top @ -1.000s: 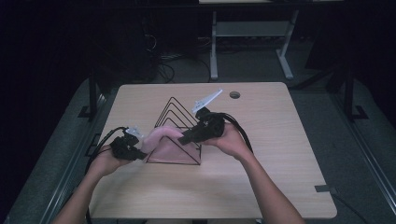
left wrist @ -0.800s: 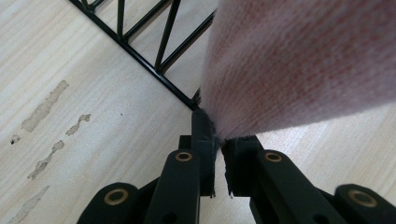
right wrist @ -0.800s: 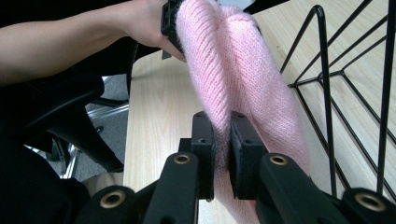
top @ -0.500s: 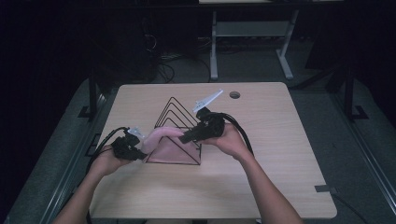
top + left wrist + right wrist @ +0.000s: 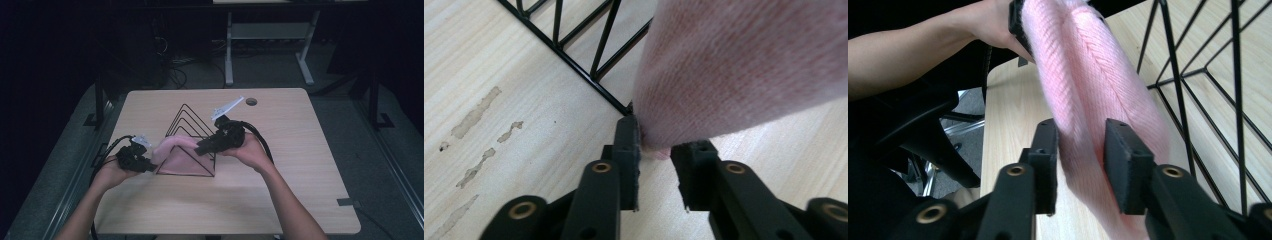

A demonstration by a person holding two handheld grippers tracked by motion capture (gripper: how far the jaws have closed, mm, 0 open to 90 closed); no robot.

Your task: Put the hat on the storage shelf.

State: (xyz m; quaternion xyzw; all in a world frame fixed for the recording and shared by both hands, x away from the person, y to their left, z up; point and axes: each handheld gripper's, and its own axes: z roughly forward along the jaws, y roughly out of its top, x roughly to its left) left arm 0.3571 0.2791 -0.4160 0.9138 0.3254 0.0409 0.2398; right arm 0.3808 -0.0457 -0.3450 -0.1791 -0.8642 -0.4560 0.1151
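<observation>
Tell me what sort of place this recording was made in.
Probably a lab or workshop set up for recording, not a home: a bare wooden table with a cable hole, another desk frame behind, loose cables on a dark floor, and dim surroundings.

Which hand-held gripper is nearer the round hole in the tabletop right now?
Right. The right hand-held gripper sits mid-table over the black wire rack, diagonally short of the round hole. The left hand-held gripper is near the table's left edge, much farther off.

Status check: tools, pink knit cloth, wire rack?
Left tool shut on pink knit cloth edge. Right tool clamps its other end. Cloth stretched above table; black wire rack close behind.
</observation>
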